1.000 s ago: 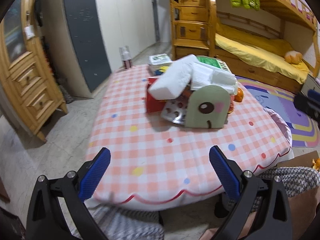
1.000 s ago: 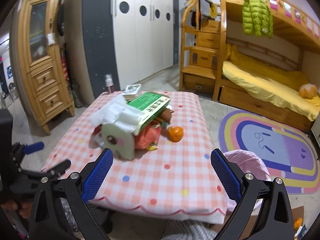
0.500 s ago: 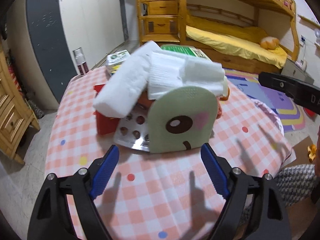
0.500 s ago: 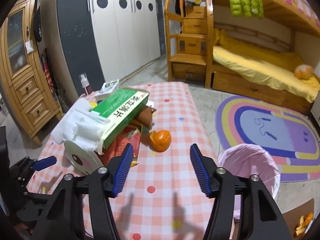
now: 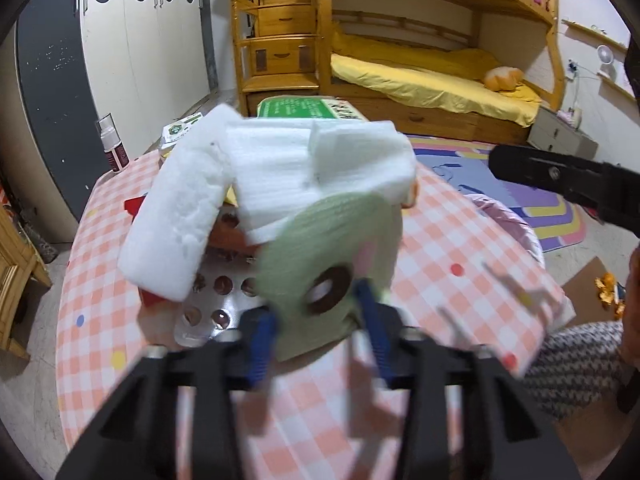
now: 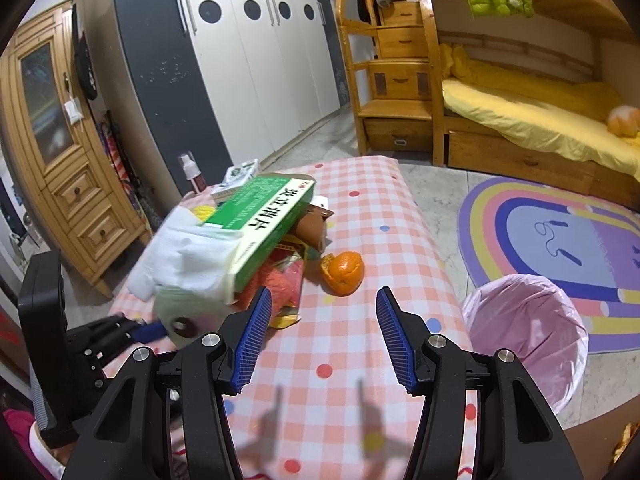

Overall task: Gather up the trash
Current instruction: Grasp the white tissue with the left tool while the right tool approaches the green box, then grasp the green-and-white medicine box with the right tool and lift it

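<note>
Green dustpan [image 5: 332,256] heaped with trash, mid-frame on the checked table [image 5: 460,240].
Left gripper [image 5: 318,332] jaws are closing on its near edge; right gripper [image 6: 322,340] hovers unclenched, empty, below the orange peel [image 6: 344,272].

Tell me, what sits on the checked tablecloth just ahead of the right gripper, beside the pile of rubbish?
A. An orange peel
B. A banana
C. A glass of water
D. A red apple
A: an orange peel lies on the tablecloth just right of the pile, ahead of the right gripper, whose jaws hold nothing.
</note>
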Tool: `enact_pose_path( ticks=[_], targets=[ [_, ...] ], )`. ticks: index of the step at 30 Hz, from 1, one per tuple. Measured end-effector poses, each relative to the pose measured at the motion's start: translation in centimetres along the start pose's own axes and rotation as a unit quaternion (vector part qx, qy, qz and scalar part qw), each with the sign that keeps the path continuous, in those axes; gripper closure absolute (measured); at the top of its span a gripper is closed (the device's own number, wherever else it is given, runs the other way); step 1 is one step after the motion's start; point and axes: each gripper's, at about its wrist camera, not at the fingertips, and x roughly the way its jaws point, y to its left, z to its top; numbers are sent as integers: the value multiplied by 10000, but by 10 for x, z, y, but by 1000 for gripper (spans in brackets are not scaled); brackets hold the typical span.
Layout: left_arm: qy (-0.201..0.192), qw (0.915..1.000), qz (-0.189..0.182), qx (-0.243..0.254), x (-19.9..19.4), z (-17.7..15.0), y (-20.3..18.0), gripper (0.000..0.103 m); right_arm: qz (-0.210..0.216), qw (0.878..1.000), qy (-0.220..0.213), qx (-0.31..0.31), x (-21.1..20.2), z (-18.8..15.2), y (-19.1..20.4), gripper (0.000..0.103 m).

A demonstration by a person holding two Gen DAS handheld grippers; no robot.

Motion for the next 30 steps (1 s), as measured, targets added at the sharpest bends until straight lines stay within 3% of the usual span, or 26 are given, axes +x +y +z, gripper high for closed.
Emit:
enact_pose_path(
  ticks=[4,9,16,19,26,28,30],
  targets=[
    [-121,9996,-259,-53,-28,-16,-6,96,40,9999,-98,-109,-20,-6,10,48],
    [-333,9989,-317,-113,-61,-34,-18,98,-47,9995,-158,-251,-38,-15,18,48],
    [-675,9965,321,-367,-102,-55,-12,99,-153,9991,-105,-389,-52,-24,25,47],
    [-869,9922,846,-280,-118,-57,-7,99,-144,9992,-27,-372,-50,-28,28,47],
    [-1018,9822,1462,-602,-130,-51,31,99,35,9977,-33,-670,-38,-27,46,47],
    [-1055,9802,1541,-652,-125,-45,37,99,106,9966,-59,-818,-28,-23,54,37],
    [-1084,9787,1621,-638,-118,-36,42,99,110,9955,-91,-938,-18,-20,60,17]
  ],
)
